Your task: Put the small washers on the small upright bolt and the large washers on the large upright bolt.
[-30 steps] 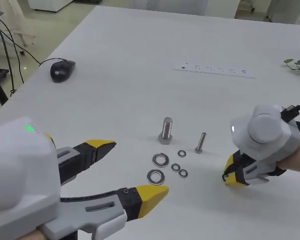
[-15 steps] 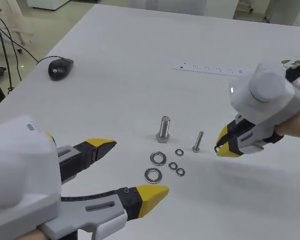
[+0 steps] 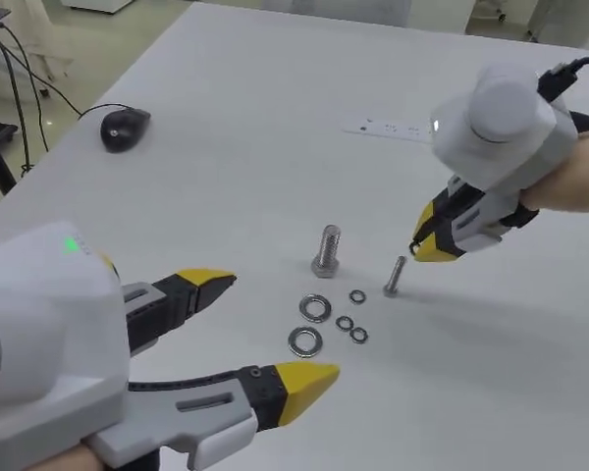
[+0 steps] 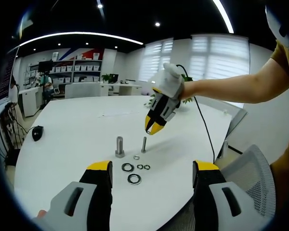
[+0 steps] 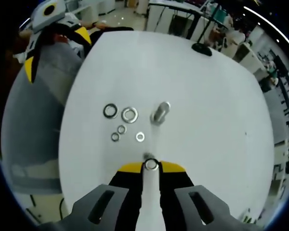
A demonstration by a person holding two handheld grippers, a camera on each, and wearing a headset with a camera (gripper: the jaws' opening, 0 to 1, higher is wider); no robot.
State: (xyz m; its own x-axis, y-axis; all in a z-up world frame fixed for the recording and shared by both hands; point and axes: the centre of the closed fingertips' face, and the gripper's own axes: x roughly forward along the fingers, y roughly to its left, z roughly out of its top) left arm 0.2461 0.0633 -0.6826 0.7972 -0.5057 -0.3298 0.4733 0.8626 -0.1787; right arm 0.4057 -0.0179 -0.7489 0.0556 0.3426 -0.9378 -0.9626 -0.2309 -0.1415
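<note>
small washer (image 5: 151, 165): sitting pinched at the tips of the right gripper (image 5: 151, 168), lower middle of its view
small upright bolt (image 3: 394, 277): standing right of centre; top mostly hiding under that washer, contact hard to tell
right gripper: jaws squeezing narrow on the washer
left gripper (image 3: 260, 332): gaping wide, holding nothing, lower left

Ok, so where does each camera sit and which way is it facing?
Head view: on the headset, facing forward and down at the table; the left hand-held gripper and right hand-held gripper show.
Left gripper view: on the left hand-held gripper, facing along its open jaws at the large bolt; the person's arm shows at right.
Right gripper view: on the right hand-held gripper, facing down; its jaws hold a small washer.
Shared: both gripper views show that large bolt.
</note>
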